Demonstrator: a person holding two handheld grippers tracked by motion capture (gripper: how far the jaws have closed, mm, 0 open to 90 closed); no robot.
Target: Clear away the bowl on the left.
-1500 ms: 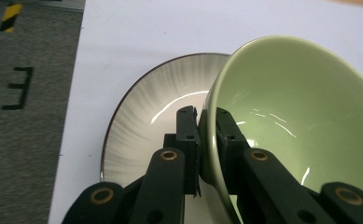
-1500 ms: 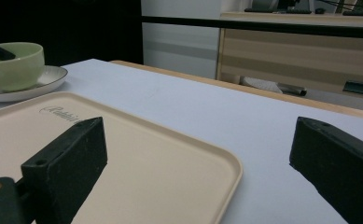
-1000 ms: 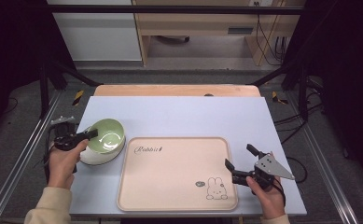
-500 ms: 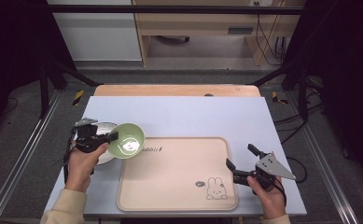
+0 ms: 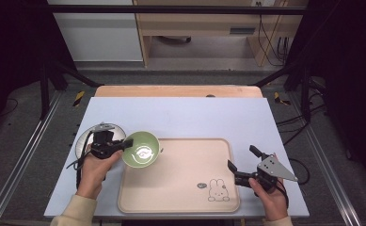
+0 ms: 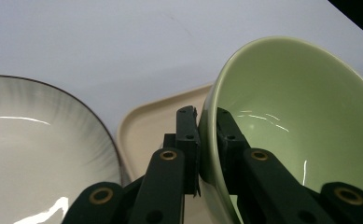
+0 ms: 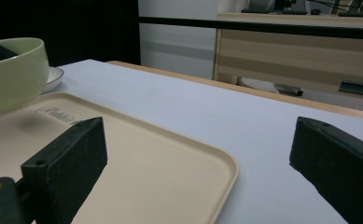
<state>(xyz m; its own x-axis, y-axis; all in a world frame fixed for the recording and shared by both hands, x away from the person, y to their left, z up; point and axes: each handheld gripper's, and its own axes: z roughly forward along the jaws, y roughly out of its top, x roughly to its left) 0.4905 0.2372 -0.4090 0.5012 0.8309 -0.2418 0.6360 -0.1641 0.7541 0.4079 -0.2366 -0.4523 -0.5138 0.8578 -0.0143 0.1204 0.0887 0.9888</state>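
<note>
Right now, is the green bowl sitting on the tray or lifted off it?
Lifted. The left gripper clamps the green bowl by its rim, and the right gripper view shows a gap and shadow between the bowl and the beige tray.

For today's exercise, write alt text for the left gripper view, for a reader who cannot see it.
The left gripper pinches the rim of a green bowl between its black fingers, one inside and one outside. Behind it lie a corner of a beige tray and the pale table; a white plate sits at left.

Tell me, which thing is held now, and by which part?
The left gripper holds the green bowl by its rim; the right gripper holds nothing.
</note>
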